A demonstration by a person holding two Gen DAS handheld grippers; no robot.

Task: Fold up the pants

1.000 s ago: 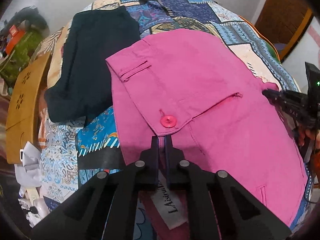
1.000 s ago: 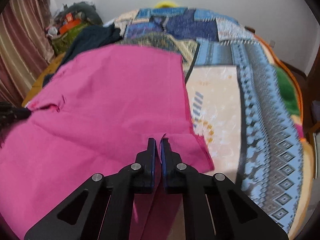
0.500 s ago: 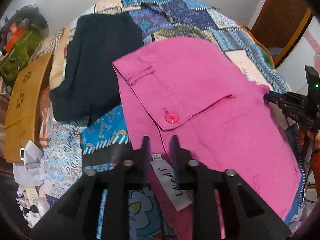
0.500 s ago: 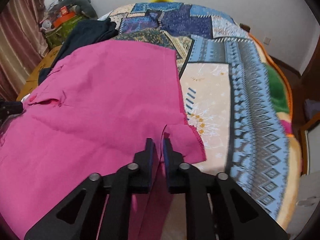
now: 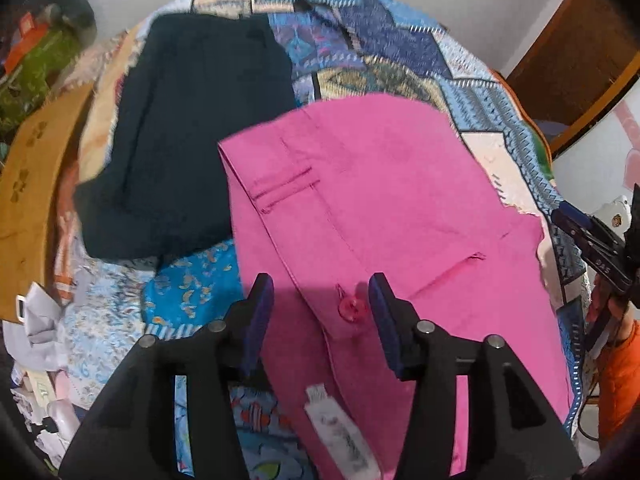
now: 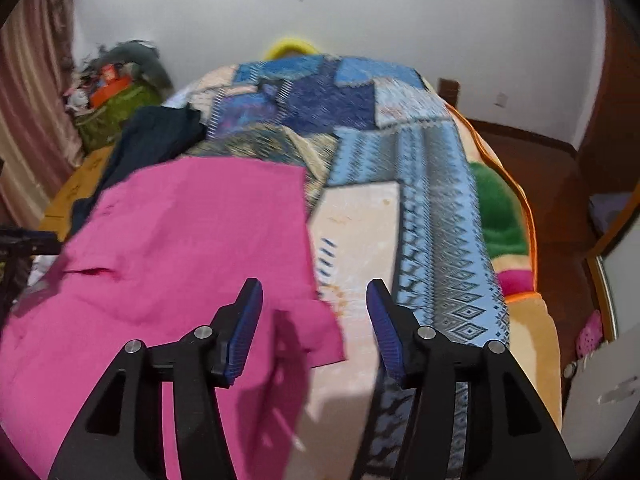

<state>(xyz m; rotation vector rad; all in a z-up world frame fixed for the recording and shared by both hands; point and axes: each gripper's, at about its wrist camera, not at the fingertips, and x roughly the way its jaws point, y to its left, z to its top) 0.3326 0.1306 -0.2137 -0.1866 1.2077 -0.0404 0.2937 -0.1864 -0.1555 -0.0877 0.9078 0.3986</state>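
On the left of the bed point(image 5: 404, 40), a dark folded garment point(image 5: 188, 136) lies on the patchwork blanket, its near edge just beside the pink pants point(image 5: 392, 208). The left tongs point(image 5: 318, 306), pinching the waistband a second ago, now stand spread wide and empty above the red button point(image 5: 352, 309) and the white label point(image 5: 344, 434). Further right the pants lie folded over and flat across the blanket. The right tongs point(image 6: 314, 314), which a moment ago gripped the pink hem corner point(image 6: 316, 332), are likewise spread, the corner dropped loose beneath them. Both releases suggest this fold is laid down; the next likely calls for a fresh grip
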